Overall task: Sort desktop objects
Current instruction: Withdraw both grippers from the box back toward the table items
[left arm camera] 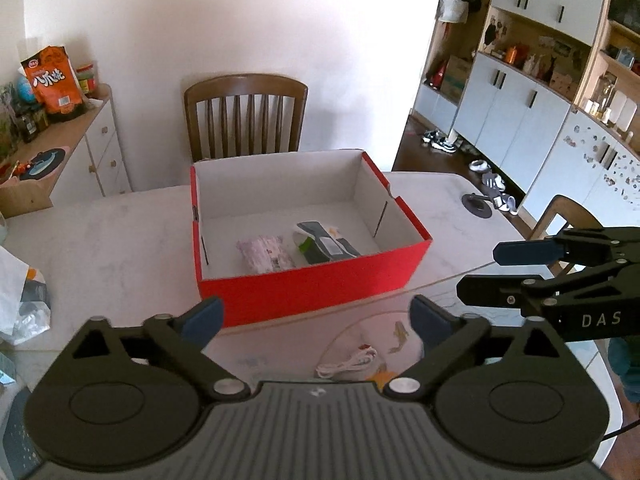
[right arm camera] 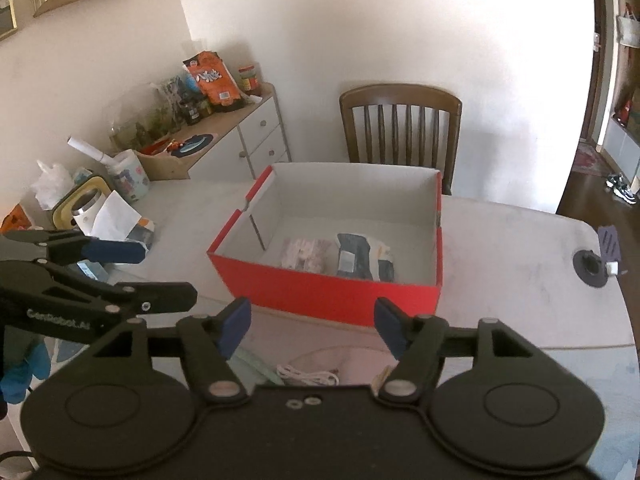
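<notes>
On the table [left arm camera: 100, 240], red box [left arm camera: 312, 292] holds two packets: a pale one [left arm camera: 264, 254] and a dark one [left arm camera: 324, 242]. Left gripper [left arm camera: 316, 320] and right gripper [right arm camera: 312, 326] hover near the box, jaws wide, nothing held. White cable [right arm camera: 308, 377] lies below them, outside the box; likely next pick, needing a descent. Cable partly hidden by gripper bodies; packet labels unreadable.

- White wall [left arm camera: 240, 20], brightly lit.
- Wooden slat-back chair [left arm camera: 246, 114] behind the pale marble tabletop [left arm camera: 100, 248].
- Low white drawer cabinet [right arm camera: 260, 136], left.
- Tall shelving unit [left arm camera: 532, 80] on dark wood floor [left arm camera: 432, 156], right.
</notes>
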Action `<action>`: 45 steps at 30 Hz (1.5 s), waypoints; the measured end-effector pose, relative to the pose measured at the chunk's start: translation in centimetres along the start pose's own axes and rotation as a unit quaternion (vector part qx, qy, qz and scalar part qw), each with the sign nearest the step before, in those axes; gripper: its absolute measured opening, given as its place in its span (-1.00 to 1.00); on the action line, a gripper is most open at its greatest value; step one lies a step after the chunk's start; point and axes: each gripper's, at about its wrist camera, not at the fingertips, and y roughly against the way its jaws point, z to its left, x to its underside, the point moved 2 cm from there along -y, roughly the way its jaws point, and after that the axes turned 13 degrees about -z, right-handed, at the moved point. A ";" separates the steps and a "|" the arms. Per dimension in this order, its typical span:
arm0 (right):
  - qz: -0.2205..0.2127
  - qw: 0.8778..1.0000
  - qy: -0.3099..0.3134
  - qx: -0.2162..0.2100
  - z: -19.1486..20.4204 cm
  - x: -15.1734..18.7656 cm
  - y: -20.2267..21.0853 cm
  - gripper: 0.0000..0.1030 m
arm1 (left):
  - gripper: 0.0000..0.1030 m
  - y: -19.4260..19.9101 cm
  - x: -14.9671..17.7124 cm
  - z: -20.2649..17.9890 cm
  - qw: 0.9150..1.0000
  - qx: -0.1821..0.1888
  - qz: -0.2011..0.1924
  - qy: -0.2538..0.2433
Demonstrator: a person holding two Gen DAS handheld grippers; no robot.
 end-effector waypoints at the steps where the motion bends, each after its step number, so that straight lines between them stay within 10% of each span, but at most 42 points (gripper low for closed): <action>1: -0.003 1.000 -0.001 0.000 0.1 0.2 0.3 0.37 | 0.99 0.3 0.2 -0.1 1.000 0.002 -0.003 -0.001; 45: -0.001 0.992 -0.046 0.115 0.3 13.3 3.3 0.53 | 0.99 6.7 13.7 4.3 0.999 -0.012 0.027 0.027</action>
